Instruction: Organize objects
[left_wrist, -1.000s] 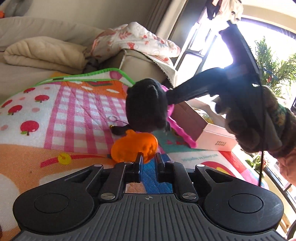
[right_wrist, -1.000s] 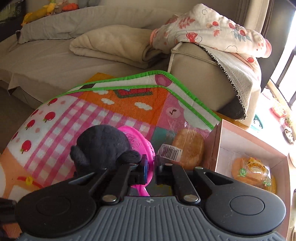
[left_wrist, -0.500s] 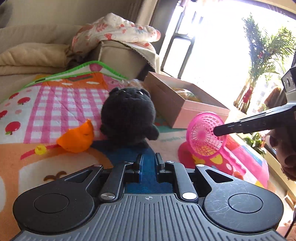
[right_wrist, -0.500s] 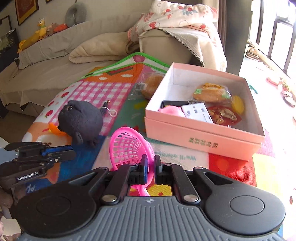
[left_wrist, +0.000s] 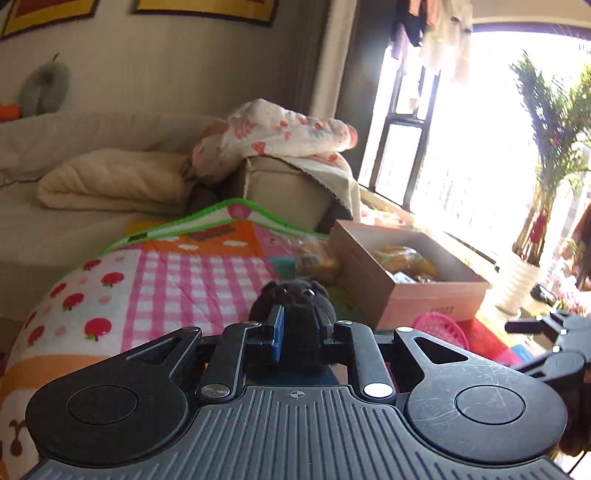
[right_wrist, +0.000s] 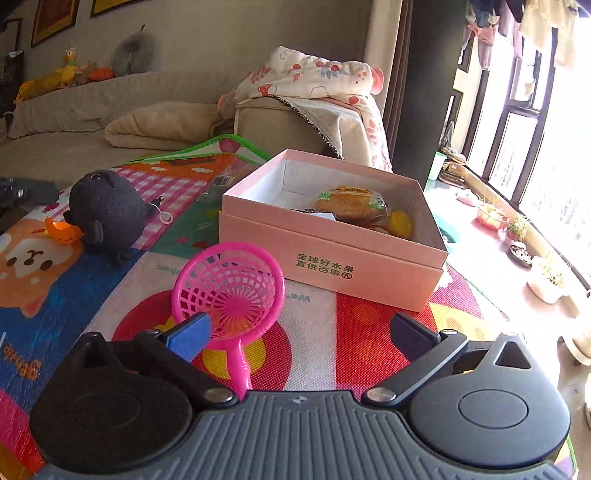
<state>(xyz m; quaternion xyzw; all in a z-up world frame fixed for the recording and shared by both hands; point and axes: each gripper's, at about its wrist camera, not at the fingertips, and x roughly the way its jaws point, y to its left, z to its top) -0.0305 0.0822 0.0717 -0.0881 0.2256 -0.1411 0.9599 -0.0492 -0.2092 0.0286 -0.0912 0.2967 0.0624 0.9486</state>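
Observation:
A black plush toy (left_wrist: 295, 314) sits between the fingers of my left gripper (left_wrist: 300, 338), whose jaws stand around its body; contact is not clear. It also shows in the right wrist view (right_wrist: 105, 216), resting on the play mat (right_wrist: 92, 295). My right gripper (right_wrist: 299, 336) is open, and the pink toy strainer (right_wrist: 229, 291) lies on the mat between its fingers, untouched. An open pink box (right_wrist: 332, 236) holds packaged bread (right_wrist: 351, 203) and other items. An orange toy (right_wrist: 62, 230) lies beside the plush.
A beige sofa (right_wrist: 92, 110) with a folded blanket (right_wrist: 159, 125) and a floral quilt (right_wrist: 314, 77) stands behind the mat. A packaged bun (left_wrist: 317, 258) lies left of the box. Potted plants (right_wrist: 546, 280) line the window sill on the right.
My left gripper opened and moved forward around the black plush toy. My right gripper opened and released the pink strainer, which now lies on the mat.

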